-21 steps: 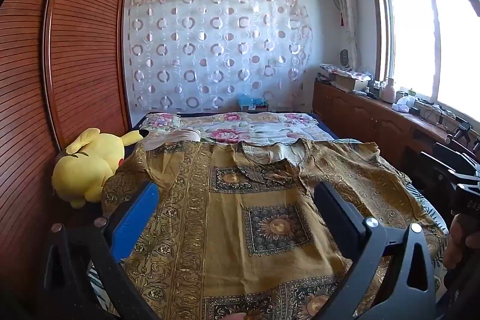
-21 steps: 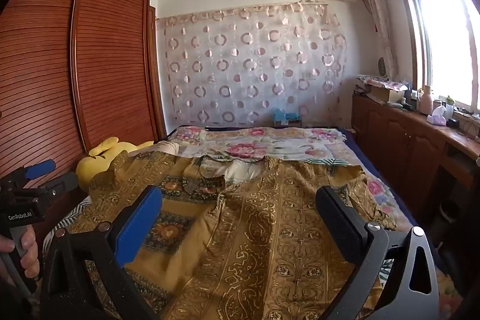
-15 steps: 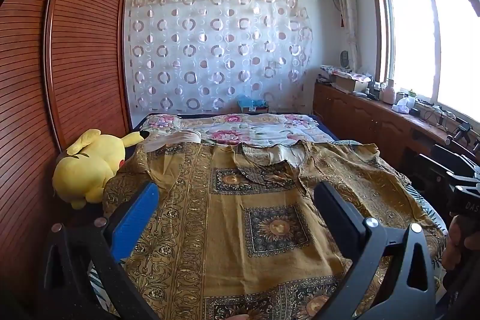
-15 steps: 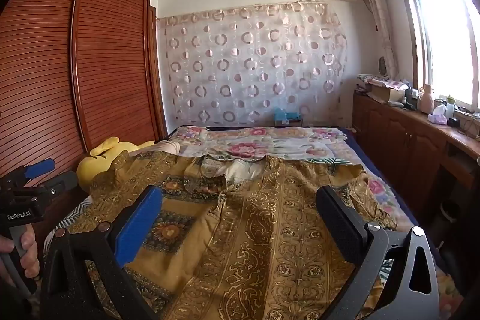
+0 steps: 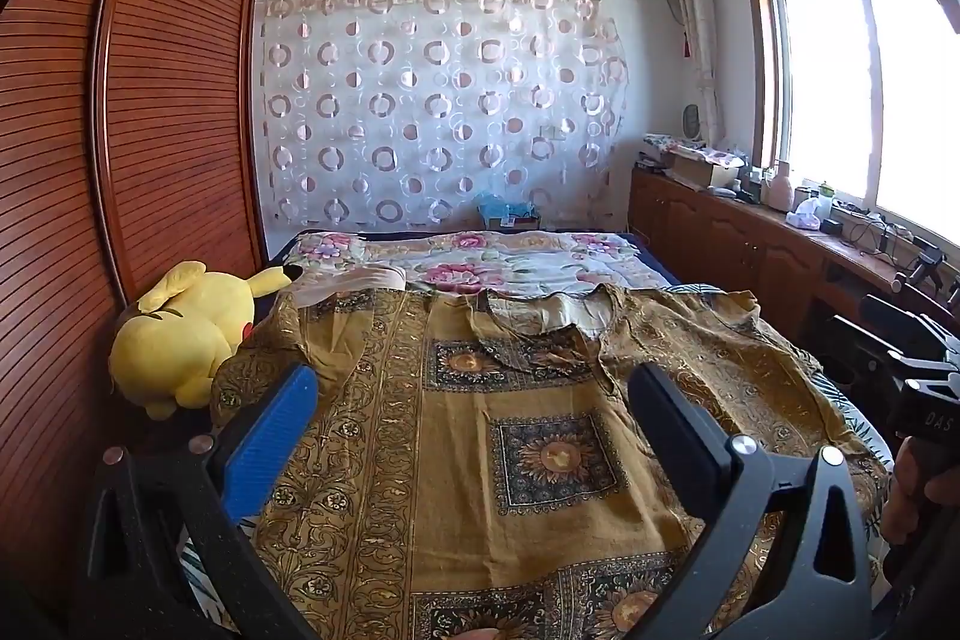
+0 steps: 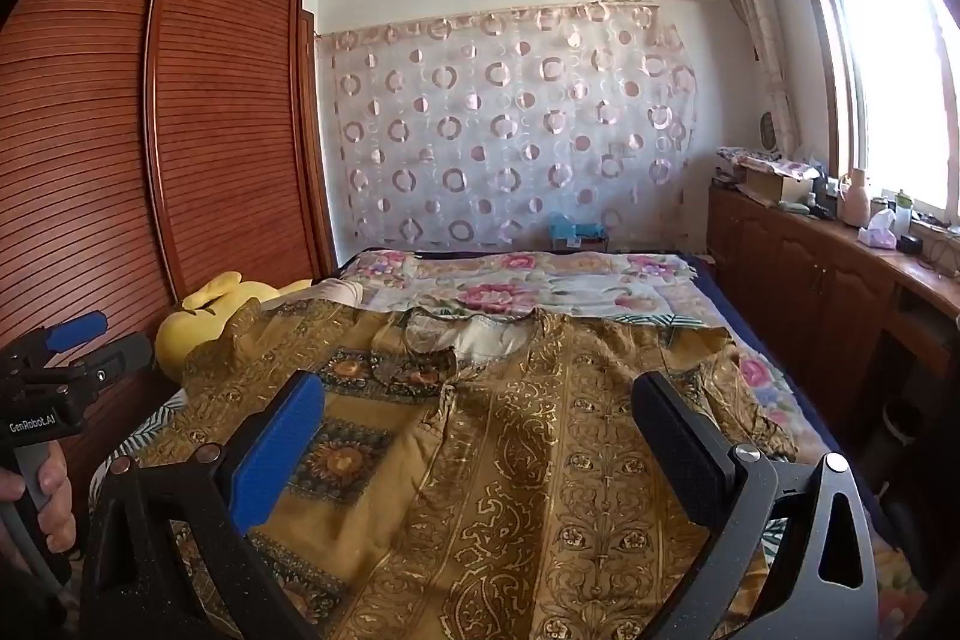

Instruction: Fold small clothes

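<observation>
A gold patterned shirt (image 5: 492,436) is seen spread flat across the bed (image 5: 516,262), filling the lower centre of both views. The left gripper (image 5: 474,418) and right gripper (image 6: 480,424) are held wide above it, nothing between their fingers. A yellow plush toy (image 5: 180,334) lies at left.

Both grippers match: the left gripper (image 5: 474,412) and right gripper (image 6: 480,415) have black speckled frames, silver screws, one blue pad (image 5: 270,436) and one black.
</observation>
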Tool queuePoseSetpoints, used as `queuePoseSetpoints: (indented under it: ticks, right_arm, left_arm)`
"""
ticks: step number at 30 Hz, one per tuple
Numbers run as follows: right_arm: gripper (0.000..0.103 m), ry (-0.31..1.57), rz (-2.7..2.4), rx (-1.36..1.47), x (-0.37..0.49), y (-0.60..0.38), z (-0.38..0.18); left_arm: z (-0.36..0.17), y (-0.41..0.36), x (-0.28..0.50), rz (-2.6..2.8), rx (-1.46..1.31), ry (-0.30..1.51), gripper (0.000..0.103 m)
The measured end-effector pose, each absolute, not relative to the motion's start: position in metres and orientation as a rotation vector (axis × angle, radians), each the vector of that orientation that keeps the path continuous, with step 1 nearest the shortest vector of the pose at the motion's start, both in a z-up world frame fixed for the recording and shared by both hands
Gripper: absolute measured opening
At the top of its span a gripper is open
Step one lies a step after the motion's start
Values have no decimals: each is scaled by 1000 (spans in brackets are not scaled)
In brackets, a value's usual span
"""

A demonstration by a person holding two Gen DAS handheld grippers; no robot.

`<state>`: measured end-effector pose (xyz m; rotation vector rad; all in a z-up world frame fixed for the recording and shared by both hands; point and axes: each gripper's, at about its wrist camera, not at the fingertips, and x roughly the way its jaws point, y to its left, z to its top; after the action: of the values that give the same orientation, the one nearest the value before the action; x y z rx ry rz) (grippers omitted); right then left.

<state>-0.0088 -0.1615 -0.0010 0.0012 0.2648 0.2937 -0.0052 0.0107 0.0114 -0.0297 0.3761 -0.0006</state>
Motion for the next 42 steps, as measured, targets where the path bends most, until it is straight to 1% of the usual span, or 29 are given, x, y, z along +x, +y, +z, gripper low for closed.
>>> queuePoseSetpoints:
  ticks: [42]
  right_arm:
    - [102, 273, 291, 3, -8, -162, -1]
  left_arm:
    - [10, 8, -8, 5, -28, 374, 103]
